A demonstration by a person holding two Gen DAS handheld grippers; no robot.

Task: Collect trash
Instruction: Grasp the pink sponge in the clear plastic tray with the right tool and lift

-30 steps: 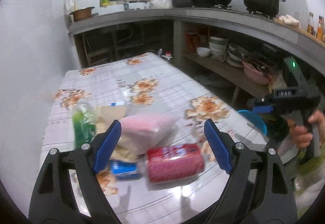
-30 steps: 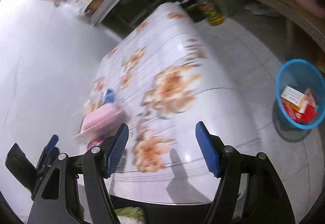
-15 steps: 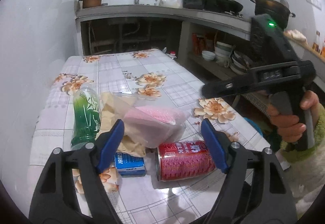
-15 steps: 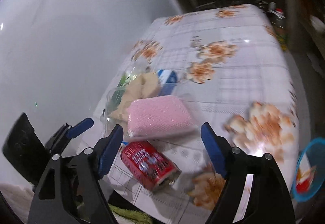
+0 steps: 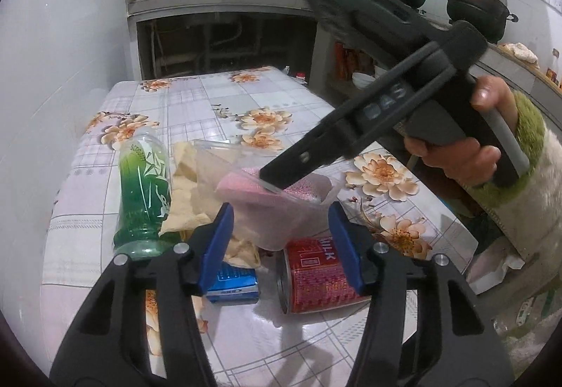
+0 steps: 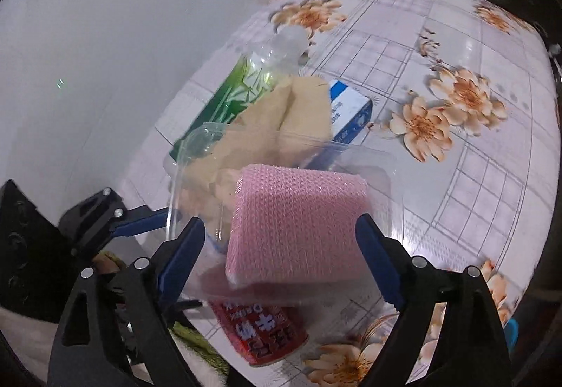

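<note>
The trash pile sits at the near end of my floral table [image 5: 196, 95], and its top piece is a clear plastic tray [image 6: 196, 155] with a pink sponge [image 6: 298, 222] lying in it, tilted over the rest. Under and beside the tray: a red milk can [image 5: 316, 276] on its side, a small blue carton [image 5: 232, 283], crumpled tan paper [image 5: 186, 176], and a green bottle [image 5: 144, 190] lying flat next to the wall.

What has changed in the last second: I swung my right gripper [image 6: 279, 257] over from the table's far side, where the blue basket on the floor was in its view, and it now points down at the pile with the sponge and tray between its fingers. Its jaws have just been opening and stand wide; I see no pad pressing on the tray, so nothing is held there yet. My left gripper [image 5: 279, 246] has eased down toward the pile and its jaws have just been closing. They are partly open, with the tray's near corner and the can framed between them but not pinched.

I read this as both hands converging on one piece, so the right should take the tray and the left wait.

The basket is almost out of view now, so I cannot tell what it holds
</note>
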